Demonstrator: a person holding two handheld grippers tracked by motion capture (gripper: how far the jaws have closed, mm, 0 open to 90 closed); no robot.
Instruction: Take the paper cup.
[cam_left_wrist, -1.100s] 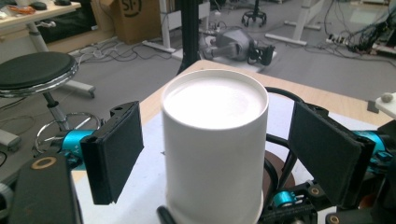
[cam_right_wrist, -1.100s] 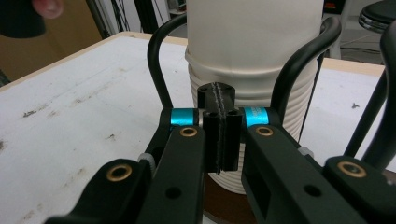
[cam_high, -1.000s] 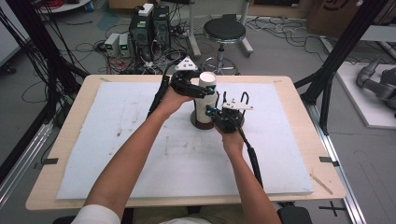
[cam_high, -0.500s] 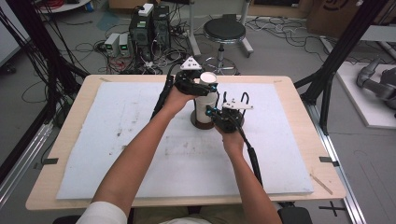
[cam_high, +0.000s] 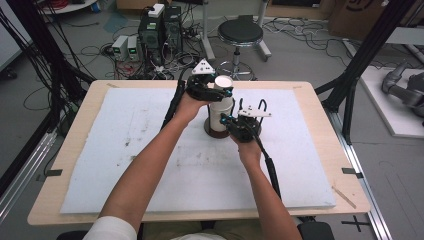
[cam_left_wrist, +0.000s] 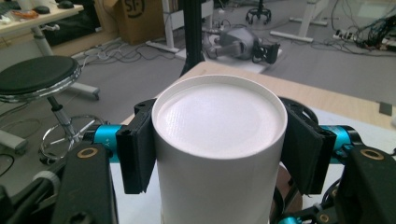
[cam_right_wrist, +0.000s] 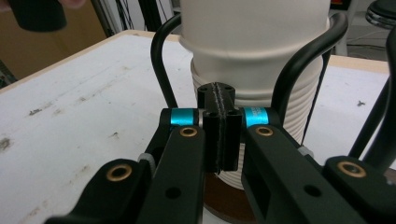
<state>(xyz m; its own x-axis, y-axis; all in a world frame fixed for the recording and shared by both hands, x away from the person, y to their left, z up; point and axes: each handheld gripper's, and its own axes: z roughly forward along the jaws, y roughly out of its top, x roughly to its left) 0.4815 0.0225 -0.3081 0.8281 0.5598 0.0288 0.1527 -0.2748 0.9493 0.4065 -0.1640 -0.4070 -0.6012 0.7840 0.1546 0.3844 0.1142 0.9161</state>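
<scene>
Gripper first: our left gripper (cam_high: 214, 91) is clamped across the upper sleeve (cam_left_wrist: 219, 140) of a white cylindrical container (cam_high: 220, 107), one pad on each side just below the rim. Our right gripper (cam_right_wrist: 219, 133) sits low against the container's ribbed lower body (cam_right_wrist: 261, 135), its pads pressed together with nothing between them. We see the table (cam_high: 70, 200) under a white mat (cam_high: 125, 150), and the container stands upright near the mat's middle on a dark round base (cam_high: 214, 133). We judge the container light and fairly stiff, with smooth walls that could slip or dent. The upper sleeve looks like a separate lid, so holding it near the rim suits lifting it off while the ribbed body gets steadied.
</scene>
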